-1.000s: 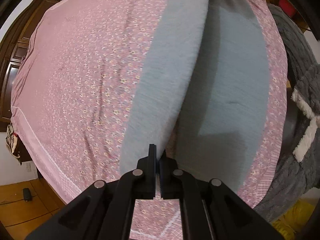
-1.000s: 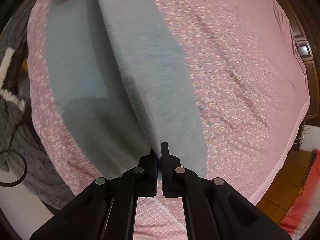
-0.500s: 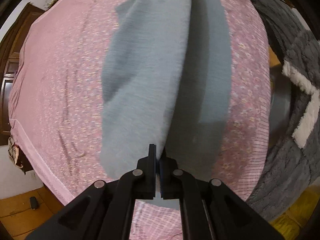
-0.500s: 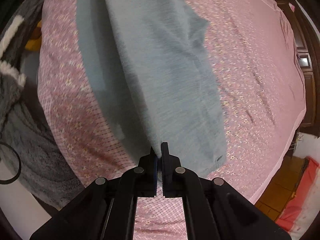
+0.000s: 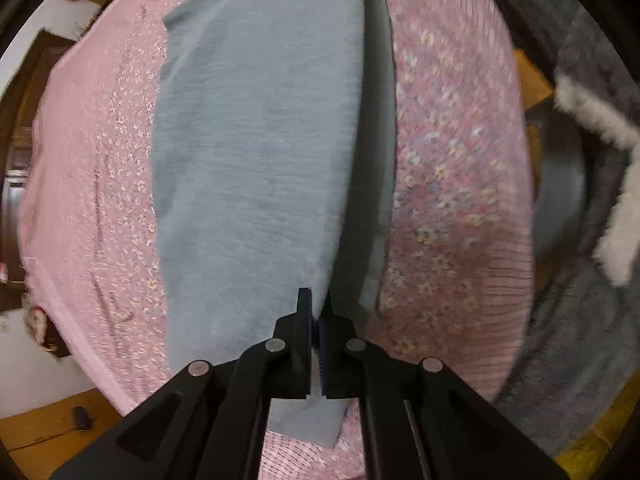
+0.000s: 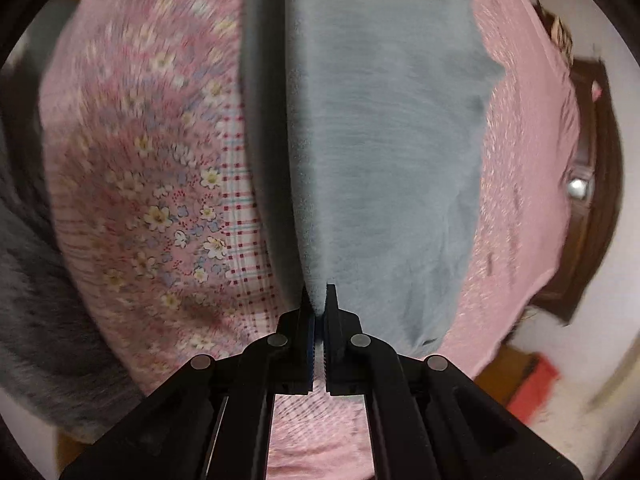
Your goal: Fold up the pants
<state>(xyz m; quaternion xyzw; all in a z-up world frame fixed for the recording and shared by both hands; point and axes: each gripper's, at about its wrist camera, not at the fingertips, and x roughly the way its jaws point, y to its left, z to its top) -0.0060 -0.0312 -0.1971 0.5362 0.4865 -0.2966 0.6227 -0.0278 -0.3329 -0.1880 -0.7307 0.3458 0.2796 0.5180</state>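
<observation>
Both tongs, left tongs (image 5: 315, 312) and right tongs (image 6: 319, 304), clamped on grey pants (image 5: 256, 168) edge; fabric drapes toward 12 o'clock over pink floral bed (image 5: 452, 184). Soft, light, floppy; grip corners.

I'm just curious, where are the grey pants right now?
The grey pants hang pinched in both claws, left claw and right claw, over the pink flowered bedsheet.

**A bedroom in a home**

A bed fills both views, covered by a pink floral sheet (image 5: 452, 184). A dark grey fluffy blanket (image 5: 580, 352) lies at the right edge of the left view. Dark wooden furniture (image 6: 600, 184) stands at the right of the right view, with wooden flooring (image 5: 44, 428) lower left.
</observation>
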